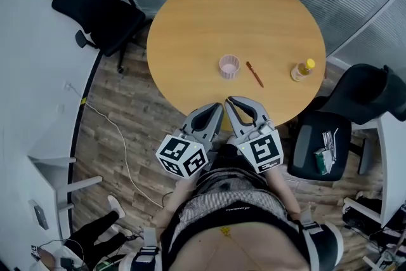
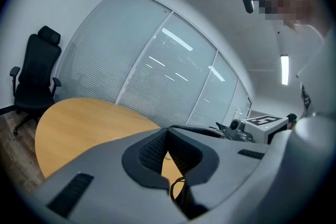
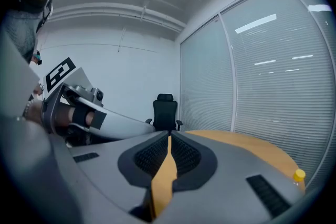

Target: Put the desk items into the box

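Note:
On the round wooden table stand a small pink round container, a red pen just right of it, and a yellow-capped bottle near the right rim. My left gripper and right gripper hover side by side at the table's near edge, short of the pink container. Both are shut with nothing between the jaws. In the right gripper view the bottle shows low at the right.
A black office chair stands at the table's far left. A dark chair at the right carries small items, with another black seat behind it. A cable runs over the wooden floor. Blinds line the glass wall.

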### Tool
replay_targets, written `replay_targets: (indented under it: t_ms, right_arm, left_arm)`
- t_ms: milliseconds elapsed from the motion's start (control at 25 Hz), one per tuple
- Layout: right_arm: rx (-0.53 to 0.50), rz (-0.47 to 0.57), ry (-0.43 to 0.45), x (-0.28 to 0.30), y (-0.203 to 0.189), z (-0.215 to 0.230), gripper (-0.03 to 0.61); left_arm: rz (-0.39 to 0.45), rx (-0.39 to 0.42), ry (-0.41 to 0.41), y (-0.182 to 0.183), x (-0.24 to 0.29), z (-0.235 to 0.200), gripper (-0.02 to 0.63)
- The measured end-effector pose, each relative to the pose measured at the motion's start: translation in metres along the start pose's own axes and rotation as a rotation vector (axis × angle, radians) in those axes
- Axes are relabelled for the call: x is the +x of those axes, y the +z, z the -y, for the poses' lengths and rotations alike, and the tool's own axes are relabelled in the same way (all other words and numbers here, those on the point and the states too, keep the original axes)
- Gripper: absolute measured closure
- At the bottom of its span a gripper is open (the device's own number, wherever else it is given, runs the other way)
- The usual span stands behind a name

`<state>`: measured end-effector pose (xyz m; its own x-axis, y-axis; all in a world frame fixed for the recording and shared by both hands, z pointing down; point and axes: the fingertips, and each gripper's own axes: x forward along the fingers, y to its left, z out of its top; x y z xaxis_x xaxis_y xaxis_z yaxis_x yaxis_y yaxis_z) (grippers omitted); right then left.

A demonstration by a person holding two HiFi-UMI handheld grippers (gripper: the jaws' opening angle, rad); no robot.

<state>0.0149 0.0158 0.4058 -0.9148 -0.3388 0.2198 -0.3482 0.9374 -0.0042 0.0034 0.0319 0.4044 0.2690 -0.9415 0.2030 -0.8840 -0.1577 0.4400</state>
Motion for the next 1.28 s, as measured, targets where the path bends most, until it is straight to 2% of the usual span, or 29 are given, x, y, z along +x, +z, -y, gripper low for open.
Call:
replay_targets:
  t_ms: [280,520,720,960,1280]
  right_arm:
    - [-0.015,-0.008,0.006,-0.004,-0.004,0.006,0.546]
    - [0.025,-0.015,-0.049,-0.003,-0.005,0.015,0.546]
    - [0.007,-0.022,-0.089,0.001,-0.005,0.024,0.546]
    - [0.031,-0.033,-0.148,0.016,-0.002,0.033,0.546]
    - [0.052,-0.043,-0.272,0.057,0.009,0.054,0.546]
  left_arm:
    - [-0.012,-0.003,0.002,-0.002,0.009,0.003,0.612]
    - [-0.037,0.000,-0.037,-0.001,0.017,0.001,0.612]
    - [-0.050,0.015,-0.082,0.005,0.026,-0.003,0.612]
    - [-0.074,0.004,-0.151,0.011,0.040,-0.014,0.612]
    - [-0.136,0.024,-0.277,0.035,0.064,-0.048,0.612]
